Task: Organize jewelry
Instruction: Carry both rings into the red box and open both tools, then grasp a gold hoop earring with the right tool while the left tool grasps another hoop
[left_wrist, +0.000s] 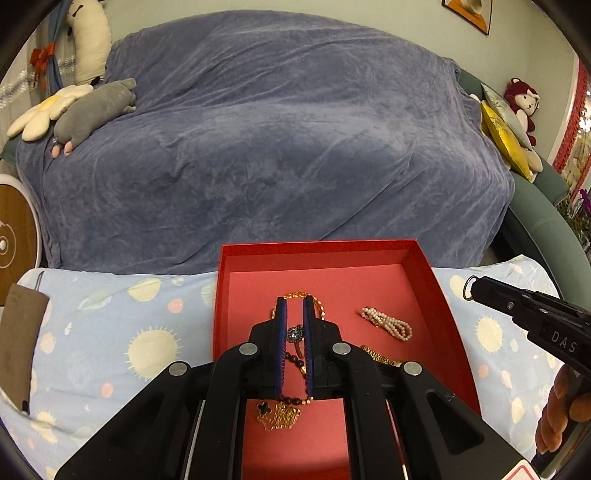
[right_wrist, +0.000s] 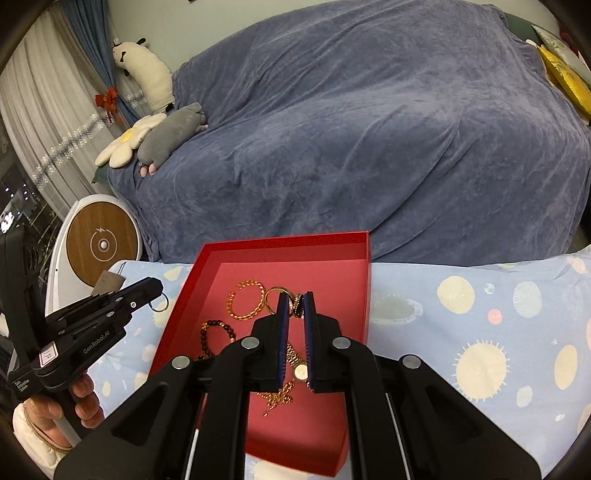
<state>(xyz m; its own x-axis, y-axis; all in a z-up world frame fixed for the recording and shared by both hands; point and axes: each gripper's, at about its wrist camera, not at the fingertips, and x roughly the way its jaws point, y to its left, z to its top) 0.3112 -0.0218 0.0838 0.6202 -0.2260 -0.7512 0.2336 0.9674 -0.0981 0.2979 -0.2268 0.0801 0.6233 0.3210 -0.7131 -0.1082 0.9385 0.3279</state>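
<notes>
The red box (left_wrist: 424, 288) sits on my bench, holding a pearl strand (left_wrist: 388, 324), gold chains and a gemstone ring (left_wrist: 295, 334). I hold my left tongs (left_wrist: 294, 314) and right tongs (right_wrist: 295, 304) angled downward above the box, both closed, gripping nothing.

Matt red box (left_wrist: 424, 280) (velvety blue throw (left_wrist: 288, 129)).

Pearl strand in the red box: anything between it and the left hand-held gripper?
Nothing visible does. The pearl strand lies alone on the bare floor of the open red box, with no lid over it, to the right of the left hand-held gripper, whose shut jaws hover over the ring.
</notes>
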